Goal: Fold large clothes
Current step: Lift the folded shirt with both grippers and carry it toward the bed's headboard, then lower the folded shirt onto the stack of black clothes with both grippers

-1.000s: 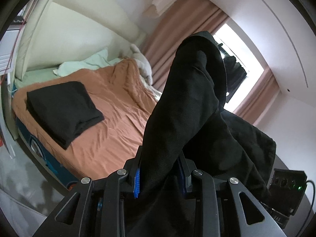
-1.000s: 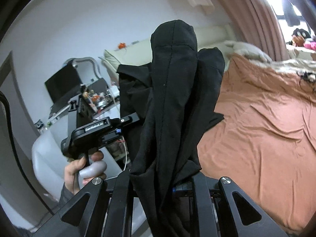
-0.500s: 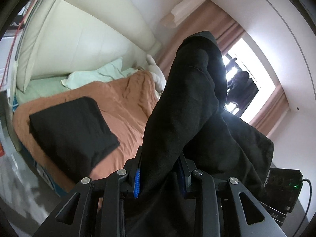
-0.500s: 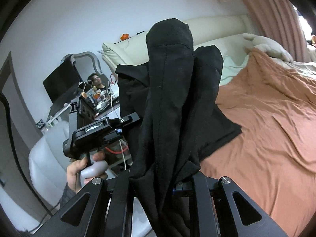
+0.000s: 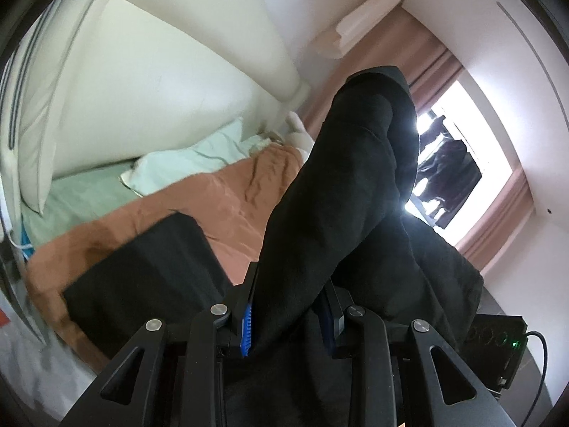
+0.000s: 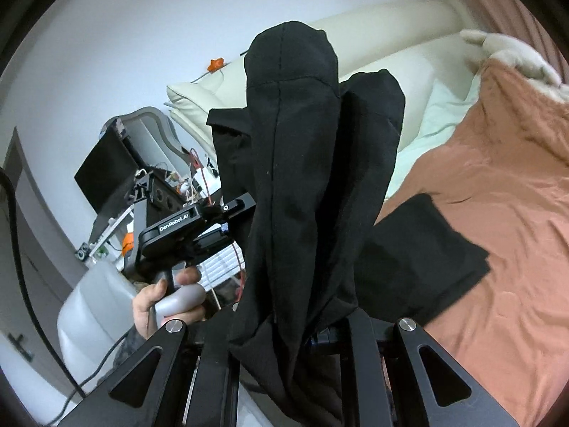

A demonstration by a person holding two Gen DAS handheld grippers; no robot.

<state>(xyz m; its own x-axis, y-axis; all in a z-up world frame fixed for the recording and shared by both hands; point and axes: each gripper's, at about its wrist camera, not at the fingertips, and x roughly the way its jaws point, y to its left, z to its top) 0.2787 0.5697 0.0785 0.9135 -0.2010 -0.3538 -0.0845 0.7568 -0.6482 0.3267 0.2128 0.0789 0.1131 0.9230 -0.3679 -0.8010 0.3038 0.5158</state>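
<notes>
Black cloth fills the left wrist view: the black garment (image 5: 341,192) rises bunched out of the left tongs (image 5: 288,315), which are clamped on it, a blue pad (image 5: 246,323) pressed to its near side. More of it drapes off to the right. Beyond, a folded black garment (image 5: 142,277) lies flat on the rust bedcover (image 5: 227,195) near the bed's foot edge. Pale green pillow (image 5: 192,163) sits at the head end against the cream headboard (image 5: 149,89). Pink curtains (image 5: 505,220) frame a bright window.

Right wrist view: same black garment (image 6: 306,185) stands up from the right tongs (image 6: 298,338), apparently clamped on it, though cloth hides the tips. Left tongs (image 6: 227,220) grip its far edge, held by the left hand (image 6: 167,299). Folded black garment (image 6: 423,256) rests near the bed's edge.
</notes>
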